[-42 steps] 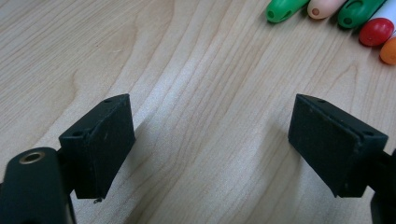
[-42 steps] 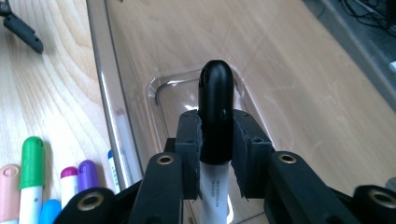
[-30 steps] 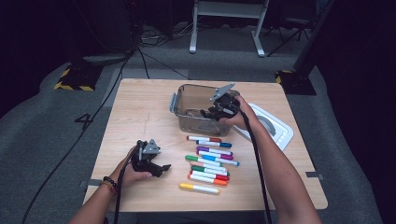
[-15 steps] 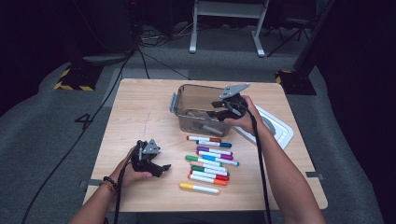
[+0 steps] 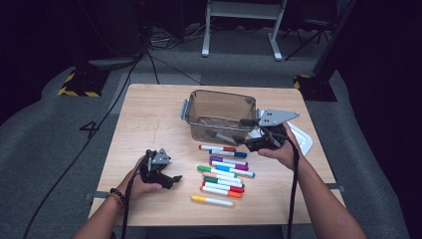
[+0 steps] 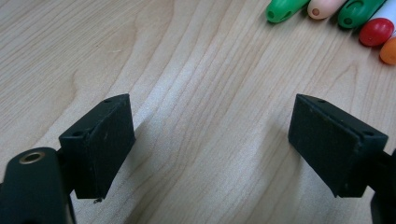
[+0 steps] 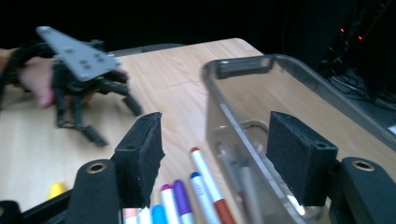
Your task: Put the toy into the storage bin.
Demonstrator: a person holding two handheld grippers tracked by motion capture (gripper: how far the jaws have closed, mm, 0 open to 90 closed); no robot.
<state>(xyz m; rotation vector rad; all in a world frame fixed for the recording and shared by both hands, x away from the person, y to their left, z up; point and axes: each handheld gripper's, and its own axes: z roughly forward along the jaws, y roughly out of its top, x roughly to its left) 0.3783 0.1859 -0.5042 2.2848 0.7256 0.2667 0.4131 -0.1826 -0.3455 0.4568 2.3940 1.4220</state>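
A clear brown-tinted bin stands mid-table with a marker lying inside it. Several markers in mixed colours lie in rows on the wood in front of it. My right gripper is at the bin's near right corner, open and empty. In the right gripper view my right gripper has the bin's wall between its jaws and markers below. My left gripper rests on the table left of the markers, and in the left gripper view it is open over bare wood, marker caps ahead.
A white lid lies on the table behind my right hand. The wooden table has bare room at its left and far side. Cables trail from both grippers over the near edge. A metal stand sits on the floor beyond.
My right gripper has drawn back from over the bin to its near right corner, lower and closer to the person. The left gripper has stayed put.
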